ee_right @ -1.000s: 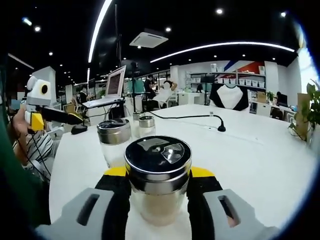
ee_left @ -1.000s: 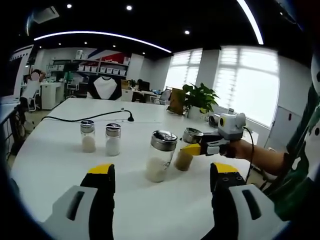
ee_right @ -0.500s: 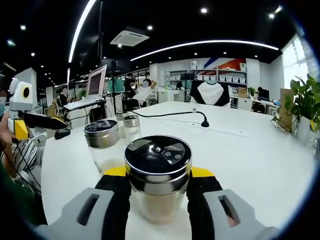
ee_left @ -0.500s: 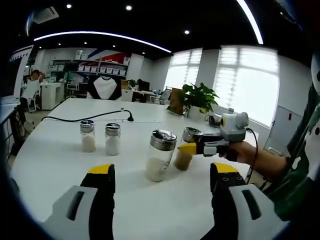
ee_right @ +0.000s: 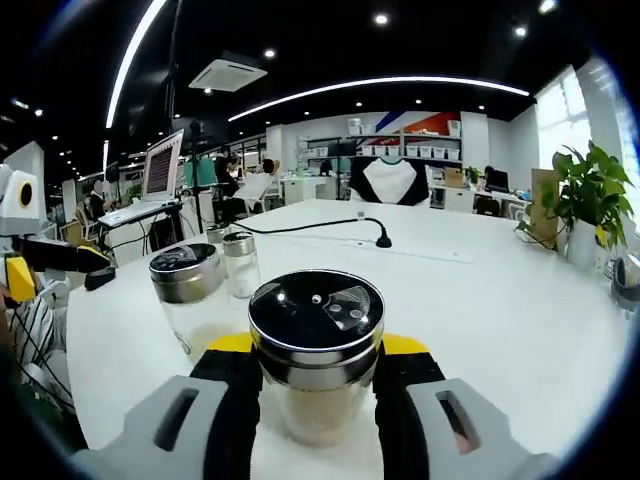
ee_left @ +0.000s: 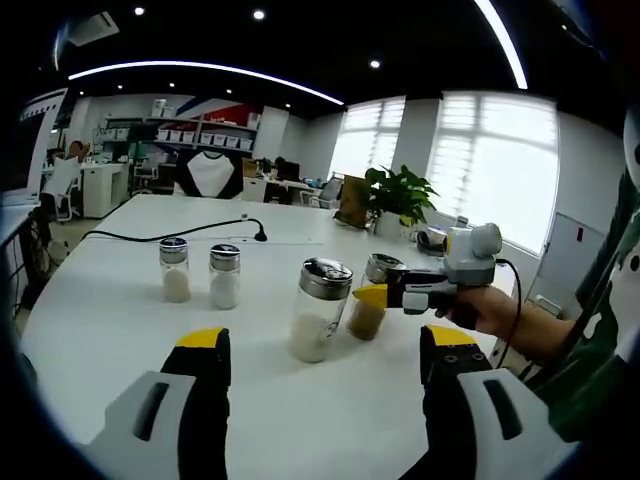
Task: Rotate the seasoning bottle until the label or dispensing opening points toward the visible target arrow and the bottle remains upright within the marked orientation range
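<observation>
Bottle: seasoning bottle (ee_right: 316, 360) stands upright on the white tabletop (ee_right: 500, 300), glass body with pale contents and a metal shaker lid facing up.
Right tongs (ee_right: 316, 385): closed on the bottle's glass body just under the lid, yellow-tipped jaws pressed to either side.
Left tongs (ee_left: 325, 365): jaws apart, holding nothing, hanging back from the group.
Neighbours: taller jar (ee_left: 318, 310) just beside the held bottle; two small shakers (ee_left: 198, 275) well apart; cable (ee_left: 180, 235) behind.
Handling: glass looks stiff, slick and breakable, likely light; a mid-body hold seems sound for turning it.
Arrow: no target arrow that I can make out.
Risk: twisting could knock the jar.
</observation>
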